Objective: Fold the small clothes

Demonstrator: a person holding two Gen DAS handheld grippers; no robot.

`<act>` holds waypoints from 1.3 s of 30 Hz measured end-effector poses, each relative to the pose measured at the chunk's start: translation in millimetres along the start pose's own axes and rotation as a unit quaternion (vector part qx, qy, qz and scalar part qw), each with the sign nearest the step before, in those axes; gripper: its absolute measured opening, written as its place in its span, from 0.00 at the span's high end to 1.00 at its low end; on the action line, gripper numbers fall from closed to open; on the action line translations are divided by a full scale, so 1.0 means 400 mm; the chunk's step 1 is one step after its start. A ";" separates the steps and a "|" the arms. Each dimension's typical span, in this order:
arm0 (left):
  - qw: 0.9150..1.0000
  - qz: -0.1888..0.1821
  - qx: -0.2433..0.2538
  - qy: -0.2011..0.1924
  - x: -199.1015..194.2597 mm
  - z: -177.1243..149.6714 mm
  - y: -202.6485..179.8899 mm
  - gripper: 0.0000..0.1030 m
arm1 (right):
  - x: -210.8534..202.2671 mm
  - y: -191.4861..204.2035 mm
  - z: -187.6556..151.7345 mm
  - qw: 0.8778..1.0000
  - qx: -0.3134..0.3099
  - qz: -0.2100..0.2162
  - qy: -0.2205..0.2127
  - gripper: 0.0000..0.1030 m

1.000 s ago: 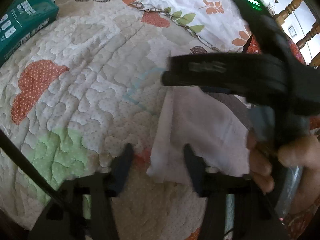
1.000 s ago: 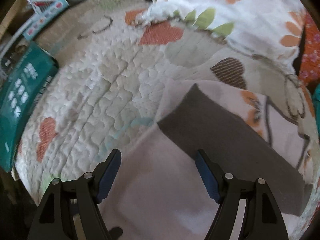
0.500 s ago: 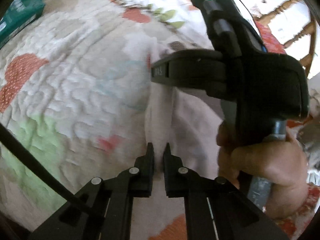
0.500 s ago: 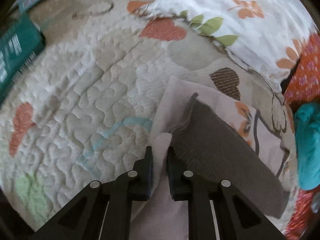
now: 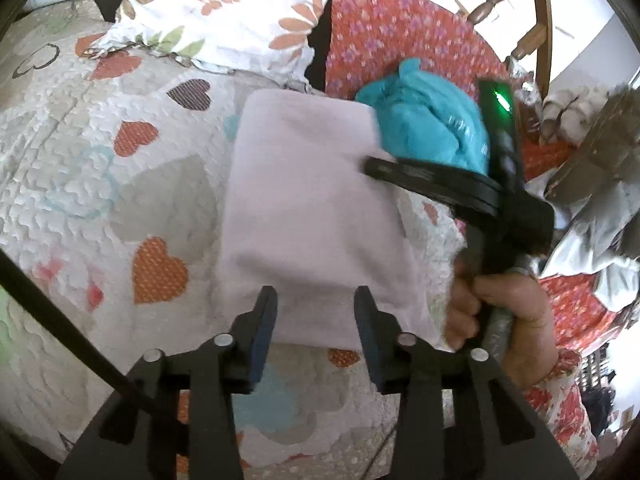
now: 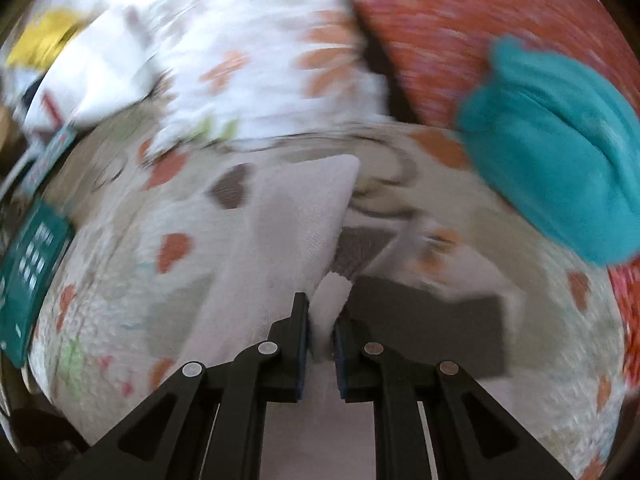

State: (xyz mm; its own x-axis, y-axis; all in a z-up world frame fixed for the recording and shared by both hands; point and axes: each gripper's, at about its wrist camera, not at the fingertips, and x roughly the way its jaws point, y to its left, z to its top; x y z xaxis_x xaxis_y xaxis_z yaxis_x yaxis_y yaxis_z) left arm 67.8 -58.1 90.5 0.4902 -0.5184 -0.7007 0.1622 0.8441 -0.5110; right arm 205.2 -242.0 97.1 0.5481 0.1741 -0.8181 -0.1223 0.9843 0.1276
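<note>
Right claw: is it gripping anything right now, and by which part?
Yes. The right claw pinches a bunched edge of the pale garment. The left claw is open, holding nothing.

The bed (image 5: pixel 80 184) is covered by a white quilted spread printed with orange, grey and brown hearts. A folded pale pink garment (image 5: pixel 312 216) lies flat on the spread. A teal garment (image 5: pixel 432 120) rests bunched just beyond its far right corner. A floral pillow (image 5: pixel 224 20) and a red floral cushion (image 5: pixel 400 40) lie at the far edge. A green package (image 6: pixel 28 272) lies at the left edge.
</note>
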 end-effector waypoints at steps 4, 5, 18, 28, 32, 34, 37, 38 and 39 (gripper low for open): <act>0.999 0.029 0.007 0.024 0.073 0.008 -0.018 0.63 | 0.014 -0.151 -0.054 0.998 0.055 -0.001 0.007 0.88; 0.999 0.035 0.009 0.029 0.095 0.011 -0.023 0.63 | 0.026 -0.174 -0.069 0.998 0.062 0.004 0.011 0.88; 0.990 0.117 0.054 0.051 0.231 0.018 -0.063 0.60 | -0.095 -0.292 -0.182 0.983 0.131 0.123 -0.046 0.61; 0.990 0.127 0.051 0.033 0.181 0.035 -0.065 0.60 | -0.003 -0.191 -0.222 0.987 0.091 0.133 0.019 0.88; 0.990 0.124 0.066 0.033 0.192 0.046 -0.088 0.58 | -0.079 -0.241 -0.220 0.992 0.086 0.097 -0.003 0.89; 0.988 0.127 0.082 0.040 0.214 0.042 -0.107 0.58 | -0.091 -0.278 -0.237 0.993 0.096 0.064 0.001 0.89; 0.982 0.139 0.110 0.064 0.269 0.023 -0.125 0.57 | -0.054 -0.313 -0.268 0.992 0.112 0.043 0.044 0.88; 0.979 0.149 0.117 0.070 0.287 0.015 -0.127 0.57 | -0.035 -0.322 -0.276 0.990 0.116 0.045 0.062 0.86; 0.977 0.159 0.125 0.073 0.303 0.006 -0.128 0.57 | -0.029 -0.336 -0.283 0.989 0.123 0.052 0.067 0.83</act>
State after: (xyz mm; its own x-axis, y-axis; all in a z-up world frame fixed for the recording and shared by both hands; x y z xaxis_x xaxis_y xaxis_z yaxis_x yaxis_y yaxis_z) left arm 120.9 -163.9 33.1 0.4250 -0.2239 -0.8771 0.2354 0.9629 -0.1318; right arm 121.6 -379.6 26.1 0.4271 0.2851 -0.8581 0.0422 0.9417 0.3339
